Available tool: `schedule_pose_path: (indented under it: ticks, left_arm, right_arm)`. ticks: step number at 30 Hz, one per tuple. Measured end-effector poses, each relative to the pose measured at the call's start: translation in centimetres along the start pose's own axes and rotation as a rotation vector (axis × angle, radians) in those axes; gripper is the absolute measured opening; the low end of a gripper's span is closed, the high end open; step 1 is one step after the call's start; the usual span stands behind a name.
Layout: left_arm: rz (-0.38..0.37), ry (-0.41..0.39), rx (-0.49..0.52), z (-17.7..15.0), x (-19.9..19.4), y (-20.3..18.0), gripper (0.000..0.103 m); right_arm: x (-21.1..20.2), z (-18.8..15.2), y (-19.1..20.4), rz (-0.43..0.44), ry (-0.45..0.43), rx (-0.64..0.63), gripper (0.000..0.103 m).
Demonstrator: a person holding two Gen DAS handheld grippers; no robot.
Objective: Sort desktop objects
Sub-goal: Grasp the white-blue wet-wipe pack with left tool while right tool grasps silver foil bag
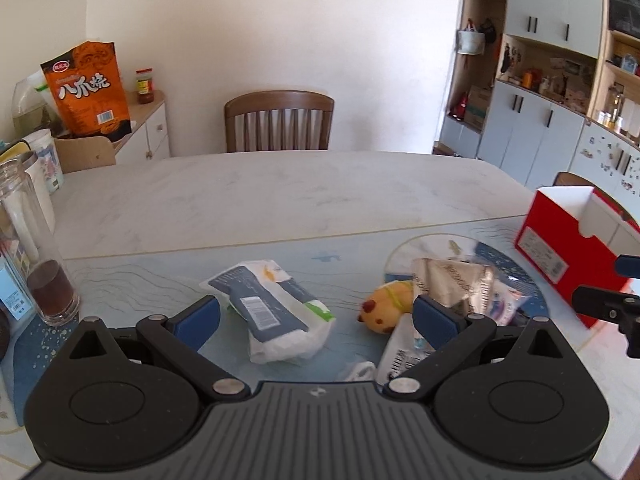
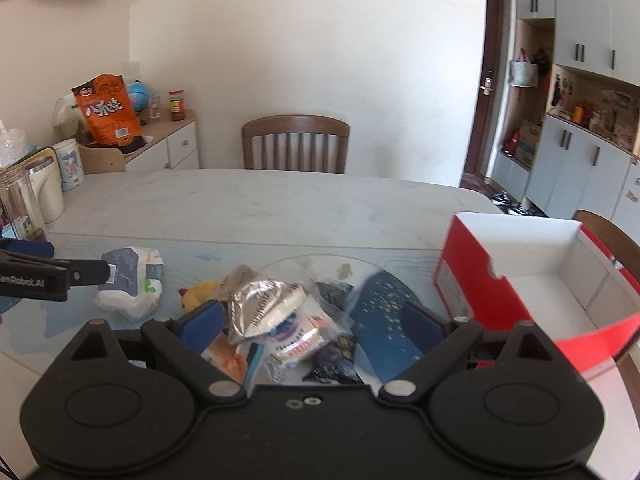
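Nearest to us, the left hand-held gripper (image 1: 316,318) hangs with its blue pads spread wide, holding nothing, above a tissue pack (image 1: 272,312) that lies flat on the blue mat (image 1: 140,280) at the near end of the bench (image 1: 260,196). Just right of the pack we see a yellow plush toy (image 1: 386,308), touching a heap of snack packets (image 1: 460,288). The right hand-held gripper (image 2: 314,322) is likewise spread and empty, poised over that heap, where a crumpled silver packet (image 2: 260,304) lies on top of the other wrappers. To the right stands an open red box (image 2: 520,280), its white inside bare, close to the bench's right edge; we cannot tell whether it overhangs. On the left edge a glass jar (image 1: 32,248) with dark contents stands upright, with white containers (image 1: 44,160) behind it. Beyond the mat's far border we find the marble top bare all the way to the far edge, giving both grippers wide room to move. Past that edge stands a wooden chair (image 1: 280,120), then the wall; a side cabinet (image 1: 144,128) with an orange snack bag (image 1: 90,88) sits far left.
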State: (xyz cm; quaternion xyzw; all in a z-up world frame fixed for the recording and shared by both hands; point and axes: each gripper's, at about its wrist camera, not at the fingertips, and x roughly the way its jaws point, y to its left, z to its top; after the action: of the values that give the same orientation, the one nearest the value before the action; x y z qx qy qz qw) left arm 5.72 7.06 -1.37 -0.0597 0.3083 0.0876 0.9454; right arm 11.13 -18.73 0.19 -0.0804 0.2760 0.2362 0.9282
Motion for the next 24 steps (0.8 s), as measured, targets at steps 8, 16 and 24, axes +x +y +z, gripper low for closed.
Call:
schedule_pose_path:
  ticks: [8, 16, 24]
  left_arm:
    - [0.041, 0.050, -0.001, -0.5, 3.5, 1.1, 0.103]
    - [0.048, 0.102, -0.044, -0.8, 5.8, 2.4, 0.102]
    - [0.060, 0.128, -0.067, -0.7, 7.3, 3.1, 0.102]
  right_arm:
    - [2.6, 0.6, 1.3, 0.033, 0.002, -0.064, 0.095]
    - [4.6, 0.6, 2.5, 0.049, 0.005, -0.139, 0.094]
    - [6.7, 0.1, 3.6, 0.060, 0.000, -0.254, 0.091]
